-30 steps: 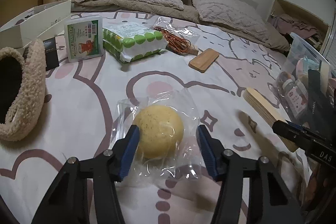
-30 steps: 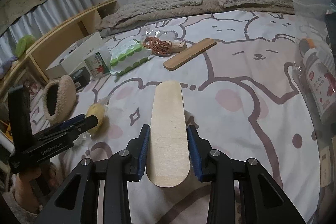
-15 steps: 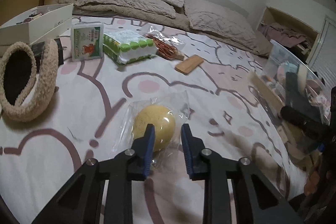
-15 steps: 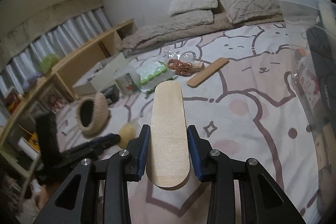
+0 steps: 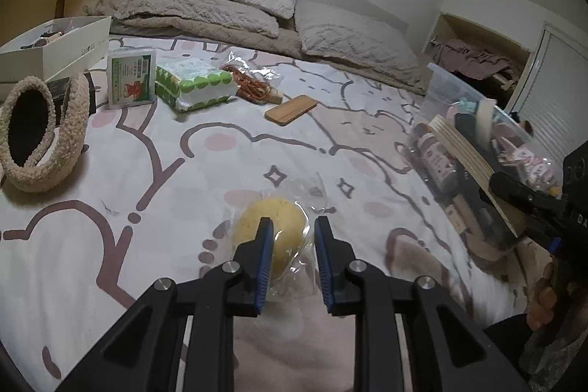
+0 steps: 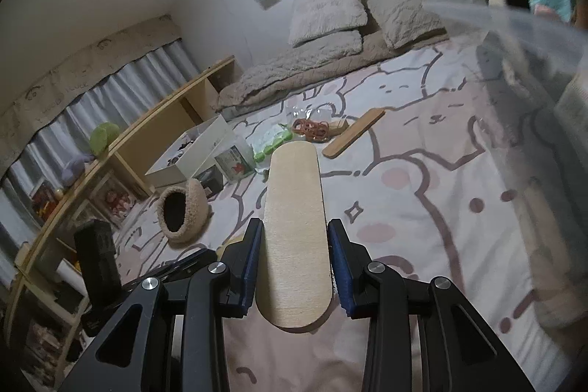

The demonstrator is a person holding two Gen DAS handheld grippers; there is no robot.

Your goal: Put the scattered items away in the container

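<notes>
My left gripper (image 5: 292, 245) is shut on a yellow round sponge in a clear plastic bag (image 5: 272, 226) and holds it just above the pink-patterned bed cover. My right gripper (image 6: 296, 245) is shut on the sides of a pale wooden board with rounded ends (image 6: 294, 208), held up off the bed. In the left wrist view that board (image 5: 463, 149) sticks out in front of the clear plastic container (image 5: 444, 83) at the right, which holds bottles and several small items. In the right wrist view the container's wall (image 6: 514, 35) fills the right side, blurred.
On the bed lie a fuzzy beige slipper (image 5: 40, 135), a white box (image 5: 55, 43), a green-and-white pack (image 5: 132, 79), a green-dotted tissue pack (image 5: 191, 83), a bag of orange bands (image 5: 250, 83) and a small wooden piece (image 5: 292, 109). Pillows line the far side, a wooden shelf the left.
My left gripper's jaws closed on the bagged yellow sponge and lifted it off the cover. My right gripper rose with the board and tilted upward, nearer the clear container.
</notes>
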